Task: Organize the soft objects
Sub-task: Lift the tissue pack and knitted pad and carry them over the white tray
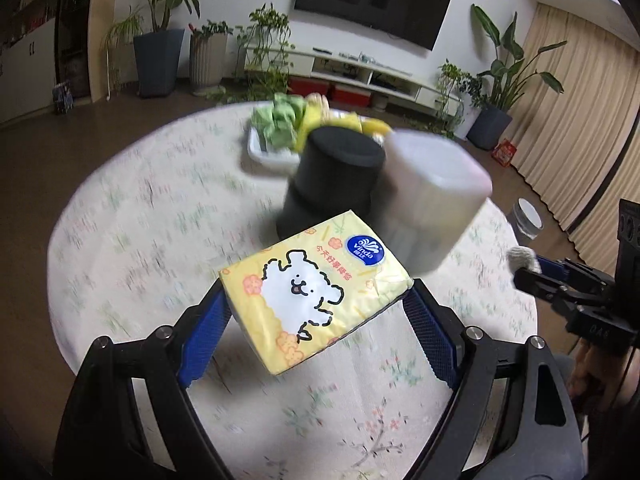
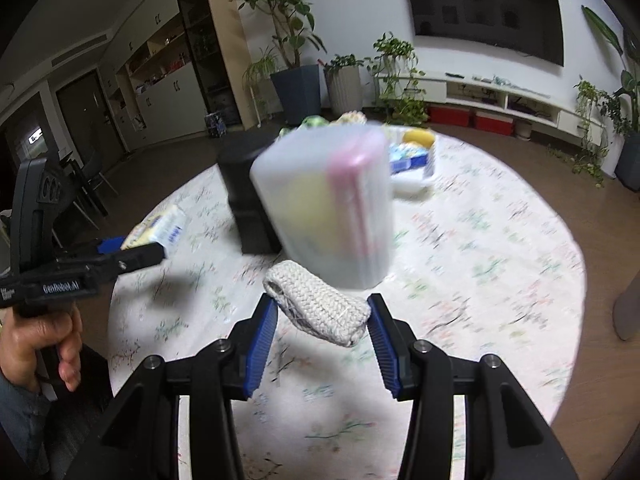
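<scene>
A: 2 grippers are working above the round table (image 1: pixel 120 216). The left gripper (image 1: pixel 316 300) is clamping the yellow tissue pack (image 1: pixel 308 288) in the air.

B: The right gripper (image 2: pixel 320 312) is pinching the knitted cloth (image 2: pixel 320 304). Beyond are standing a black container (image 1: pixel 332 176), a translucent container (image 2: pixel 324 204), then a white tray (image 1: pixel 260 152).

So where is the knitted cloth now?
The knitted cloth is clamped in the right gripper, low centre in the right wrist view, above the table, just before the translucent container.
</scene>
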Tool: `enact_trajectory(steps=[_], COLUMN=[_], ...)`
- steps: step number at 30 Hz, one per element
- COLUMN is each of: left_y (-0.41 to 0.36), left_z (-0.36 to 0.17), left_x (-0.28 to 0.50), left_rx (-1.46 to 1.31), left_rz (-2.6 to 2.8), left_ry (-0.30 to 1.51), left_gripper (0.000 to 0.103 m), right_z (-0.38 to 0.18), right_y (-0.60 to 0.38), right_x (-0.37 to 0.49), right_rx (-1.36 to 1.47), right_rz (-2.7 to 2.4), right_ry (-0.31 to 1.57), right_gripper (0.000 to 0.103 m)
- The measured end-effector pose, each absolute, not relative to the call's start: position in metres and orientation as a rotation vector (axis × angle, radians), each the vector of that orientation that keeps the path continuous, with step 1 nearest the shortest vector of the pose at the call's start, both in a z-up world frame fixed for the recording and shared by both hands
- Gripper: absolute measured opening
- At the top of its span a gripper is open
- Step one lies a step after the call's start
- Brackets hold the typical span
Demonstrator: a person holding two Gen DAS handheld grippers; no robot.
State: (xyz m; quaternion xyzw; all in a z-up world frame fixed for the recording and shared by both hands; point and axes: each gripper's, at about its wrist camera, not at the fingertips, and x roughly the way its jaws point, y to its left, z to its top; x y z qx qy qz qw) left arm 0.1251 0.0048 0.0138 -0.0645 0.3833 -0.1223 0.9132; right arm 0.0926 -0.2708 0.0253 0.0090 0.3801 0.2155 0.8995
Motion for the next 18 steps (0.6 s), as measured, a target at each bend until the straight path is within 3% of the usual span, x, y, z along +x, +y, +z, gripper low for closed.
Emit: enact_trajectory(steps=[8, 18], left_y=[0.026, 0.002], left_z=[0.062, 0.086], left_x=[0.185, 0.303], left_rx=[-0.065, 0.071], left_rz=[-0.239, -0.303], left_ry=[0.746, 0.774], left_gripper=[0.085, 0.085], right_z=[0.070, 0.101], right_y=[-0.306, -0.314], right_x=[0.133, 0.258], right_rx=[-0.024, -0.116], right_rz=[0.394, 0.380], right_ry=[0.727, 0.753], right_gripper=[0.049, 0.049])
